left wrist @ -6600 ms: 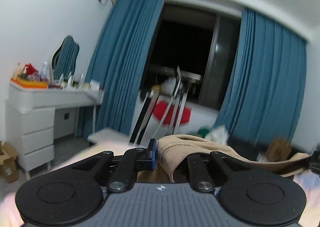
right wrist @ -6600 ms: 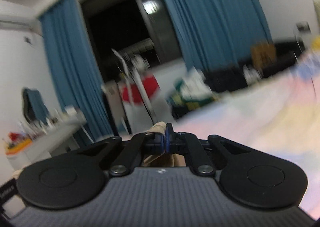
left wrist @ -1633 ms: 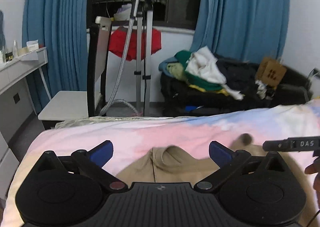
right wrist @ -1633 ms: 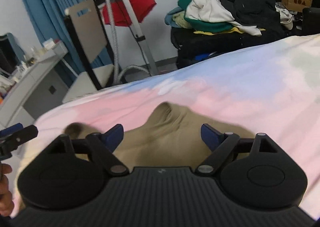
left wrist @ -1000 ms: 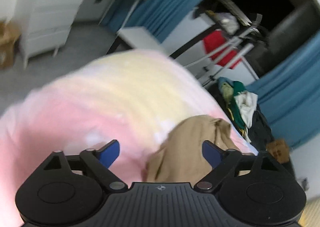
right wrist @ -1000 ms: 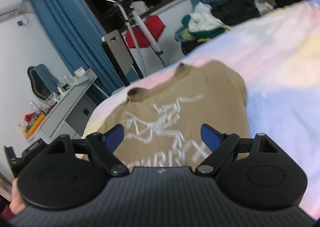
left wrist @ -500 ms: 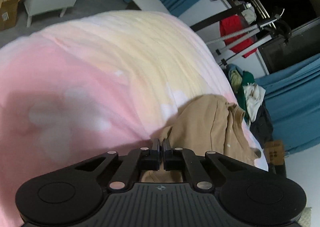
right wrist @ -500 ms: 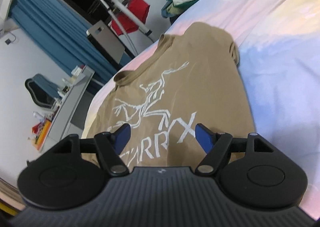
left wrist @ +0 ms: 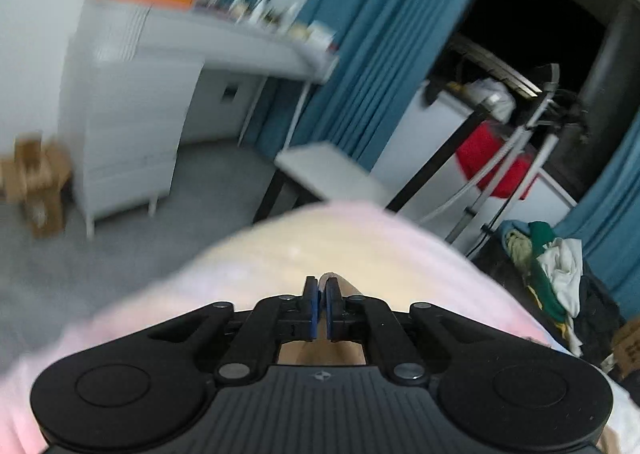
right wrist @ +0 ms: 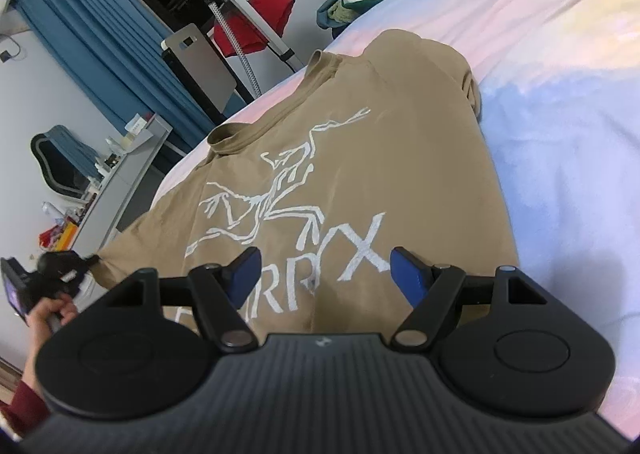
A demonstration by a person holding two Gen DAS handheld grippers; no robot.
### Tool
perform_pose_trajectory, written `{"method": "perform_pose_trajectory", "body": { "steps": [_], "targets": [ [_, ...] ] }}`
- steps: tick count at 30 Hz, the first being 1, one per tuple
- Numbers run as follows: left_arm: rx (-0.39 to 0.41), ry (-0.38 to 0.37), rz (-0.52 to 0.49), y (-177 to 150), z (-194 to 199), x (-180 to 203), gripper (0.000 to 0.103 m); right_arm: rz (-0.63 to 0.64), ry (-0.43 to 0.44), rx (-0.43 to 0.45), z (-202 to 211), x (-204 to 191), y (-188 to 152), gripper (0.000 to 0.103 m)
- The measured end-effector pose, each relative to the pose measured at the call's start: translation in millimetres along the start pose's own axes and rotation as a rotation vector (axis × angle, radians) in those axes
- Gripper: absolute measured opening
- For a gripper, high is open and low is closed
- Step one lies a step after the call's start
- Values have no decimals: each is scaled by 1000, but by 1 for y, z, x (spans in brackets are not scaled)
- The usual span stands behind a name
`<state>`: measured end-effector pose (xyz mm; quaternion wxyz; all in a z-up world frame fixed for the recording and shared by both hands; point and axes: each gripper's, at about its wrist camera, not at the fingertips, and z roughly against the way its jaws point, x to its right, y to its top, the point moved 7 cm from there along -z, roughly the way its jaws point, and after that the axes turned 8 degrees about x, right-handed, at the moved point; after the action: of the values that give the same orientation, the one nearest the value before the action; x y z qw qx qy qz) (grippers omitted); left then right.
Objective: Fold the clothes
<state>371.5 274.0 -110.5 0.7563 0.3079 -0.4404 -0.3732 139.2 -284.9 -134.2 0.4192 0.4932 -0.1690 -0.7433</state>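
Tan T-shirt (right wrist: 360, 157) is lying spread flat on the pastel bed sheet (right wrist: 560, 101), white print up, collar toward the far side. Left gripper (left wrist: 321, 308) is keeping its fingers clenched on a fold of the shirt's left edge, as half a second ago, though its camera has now swung up toward the white dresser (left wrist: 132, 101). Right gripper (right wrist: 324, 274) is still hovering over the near hem with fingers released, spread slightly wider than before.

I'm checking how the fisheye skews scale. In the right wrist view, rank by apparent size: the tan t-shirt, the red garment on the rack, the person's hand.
1. Tan t-shirt, by far the largest, though it lies nearest the camera.
2. Red garment and the person's hand: look alike in size, so unranked; the garment hangs much farther off.
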Motion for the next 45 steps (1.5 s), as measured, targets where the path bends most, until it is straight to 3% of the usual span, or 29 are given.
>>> {"method": "perform_pose_trajectory", "body": {
  "steps": [3, 5, 11, 14, 18, 19, 22, 25, 28, 31, 33, 34, 36, 38, 43, 45],
  "targets": [
    [-61, 10, 141, -7, 2, -18, 22, 24, -3, 16, 5, -5, 2, 74],
    [-102, 4, 219, -11, 11, -27, 55, 35, -3, 25, 7, -6, 3, 74],
    [-267, -44, 415, -30, 47, -43, 73, 15, -7, -3, 3, -4, -2, 74],
    [-388, -127, 433, -60, 51, -25, 74, 2, 9, -23, 1, -7, -7, 74],
    [-431, -165, 364, -87, 32, -7, 68, -9, 42, -46, 0, -12, -11, 74],
    [-409, -162, 334, -89, 23, -6, 57, -8, 50, -49, 0, -13, -11, 74],
    [-332, -136, 247, -81, 5, -10, 4, -6, 57, -53, 0, -13, -12, 75],
    [-225, -159, 217, -57, 14, -5, 4, -7, 48, -53, -2, -10, -12, 75],
    [-121, -148, 48, -27, 24, 17, 4, 19, 25, -42, -5, -9, -12, 75],
    [-102, -121, -97, -33, 28, 30, 6, 63, -3, -32, -11, -8, -12, 75],
    [-141, -100, -108, -47, 29, 31, 11, 65, -15, -36, -15, -6, -12, 75],
    [-160, -90, -113, -54, 29, 32, 20, 60, -17, -36, -16, -4, -12, 75],
    [-195, -128, -134, -59, 57, 37, 28, 59, -20, -32, -17, -3, -10, 75],
    [-229, -166, -154, -64, 84, 43, 48, 64, -21, -23, -15, -4, -8, 75],
    [-314, -261, -205, -77, 153, 55, 66, 72, -3, -7, -6, -10, -3, 75],
    [-404, -335, -245, -103, 189, 67, 73, 74, 13, 2, 2, -13, -1, 75]
  ]
}}
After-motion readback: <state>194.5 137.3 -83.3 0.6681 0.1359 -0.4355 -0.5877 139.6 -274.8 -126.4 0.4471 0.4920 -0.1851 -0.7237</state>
